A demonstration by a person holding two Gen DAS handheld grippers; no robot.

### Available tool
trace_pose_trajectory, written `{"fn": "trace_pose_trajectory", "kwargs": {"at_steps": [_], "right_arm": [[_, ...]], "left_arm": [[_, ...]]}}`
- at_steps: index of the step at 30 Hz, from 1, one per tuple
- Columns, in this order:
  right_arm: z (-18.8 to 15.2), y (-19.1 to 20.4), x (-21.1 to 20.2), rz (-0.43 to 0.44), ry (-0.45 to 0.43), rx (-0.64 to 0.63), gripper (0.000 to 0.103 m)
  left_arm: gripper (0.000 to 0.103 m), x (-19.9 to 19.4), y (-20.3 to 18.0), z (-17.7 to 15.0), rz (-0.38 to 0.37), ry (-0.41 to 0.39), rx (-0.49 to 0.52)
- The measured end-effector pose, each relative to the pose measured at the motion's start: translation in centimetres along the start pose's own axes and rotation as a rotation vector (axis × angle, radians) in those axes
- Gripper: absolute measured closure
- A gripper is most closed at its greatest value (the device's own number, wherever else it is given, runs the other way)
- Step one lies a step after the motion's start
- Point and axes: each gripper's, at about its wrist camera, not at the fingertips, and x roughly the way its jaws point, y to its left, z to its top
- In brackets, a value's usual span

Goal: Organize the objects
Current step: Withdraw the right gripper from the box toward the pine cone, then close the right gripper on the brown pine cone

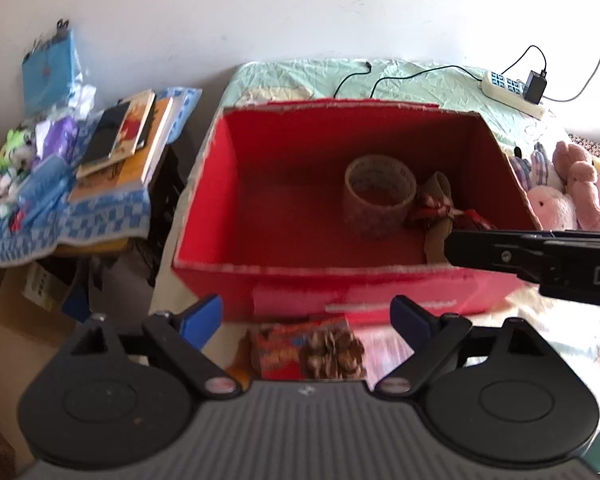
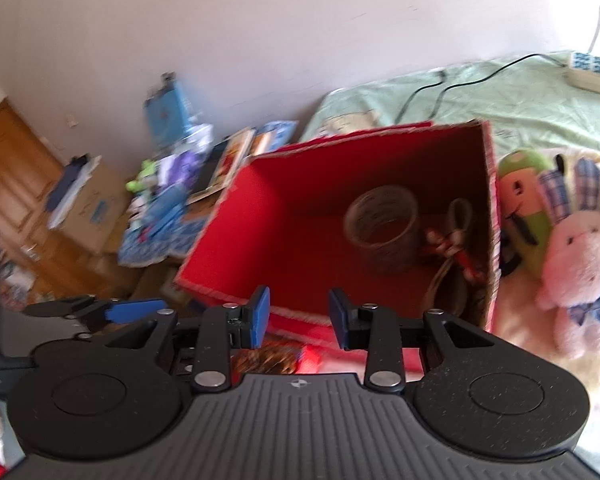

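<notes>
Pale green bedding [image 1: 420,80] covers the bed under a bare white wall, with a red box [image 1: 300,288] set on it. Both grippers hang just short of the box's near wall. The left gripper [image 1: 306,316] has its blue pads spread wide with nothing between them; a pinecone [image 1: 334,354] lies on a printed pack just below the gap. The right gripper [image 2: 298,316] stands with its jaws apart too, less widely, also holding nothing. Ahead of both, inside the box toward its right end, a tape roll [image 1: 378,194] stands beside a red-and-white bundle [image 1: 440,208]. Beyond the right jaws, outside the box, plush toys [image 1: 564,192] are heaped together. Past the left jaws, books [image 1: 128,140] and clutter sit on a blue checked cloth [image 1: 80,220]. Farther back, a power strip [image 1: 508,90] lies on the bedding.
</notes>
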Motion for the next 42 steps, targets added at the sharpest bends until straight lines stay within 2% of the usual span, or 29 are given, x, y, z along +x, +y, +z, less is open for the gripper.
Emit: {"fn": "trace_pose_trajectory", "kwargs": {"at_steps": [3, 8, 12, 16, 22, 26, 28, 35, 37, 39, 42], "right_arm": [[-0.7, 0.1, -0.4, 0.072, 0.026, -0.006, 0.068], [-1.9, 0.2, 0.3, 0.171, 0.090, -0.007, 0.068], [-2.8, -0.2, 2.0, 0.178, 0.139, 0.027, 0.067], [-3.3, -1.1, 3.7, 0.200, 0.186, 0.113, 0.067], [-3.9, -1.7, 4.6, 0.207, 0.211, 0.215, 0.059], [-4.1, -1.8, 5.2, 0.198, 0.226, 0.246, 0.058], [-4.0, -1.9, 5.4, 0.187, 0.229, 0.258, 0.058], [-3.9, -2.2, 6.9, 0.184, 0.240, 0.299, 0.058], [-4.0, -2.2, 7.3, 0.178, 0.252, 0.307, 0.059], [-4.0, -2.1, 7.8, 0.168, 0.266, 0.314, 0.061], [-4.0, -2.0, 7.6, 0.167, 0.279, 0.305, 0.062]], "left_arm": [[0.010, -0.6, 0.1, -1.5, -0.031, -0.007, -0.013], [0.010, -0.3, -0.5, -3.7, -0.026, -0.007, 0.005], [0.011, 0.7, -0.5, -4.8, -0.047, 0.007, -0.014], [0.012, 1.8, -0.4, -5.2, -0.054, -0.003, -0.012], [0.013, 3.7, 0.3, -5.0, -0.114, 0.011, -0.005], [0.020, 5.3, 0.9, -4.6, -0.148, 0.048, 0.005], [0.030, 6.0, 1.2, -4.4, -0.172, 0.070, 0.005], [0.035, 7.3, 2.4, -3.7, -0.251, 0.102, -0.004], [0.041, 7.7, 2.5, -3.5, -0.282, 0.123, 0.001], [0.046, 7.9, 2.2, -3.5, -0.295, 0.137, 0.014], [0.048, 7.9, 2.1, -3.7, -0.305, 0.148, 0.025]]}}
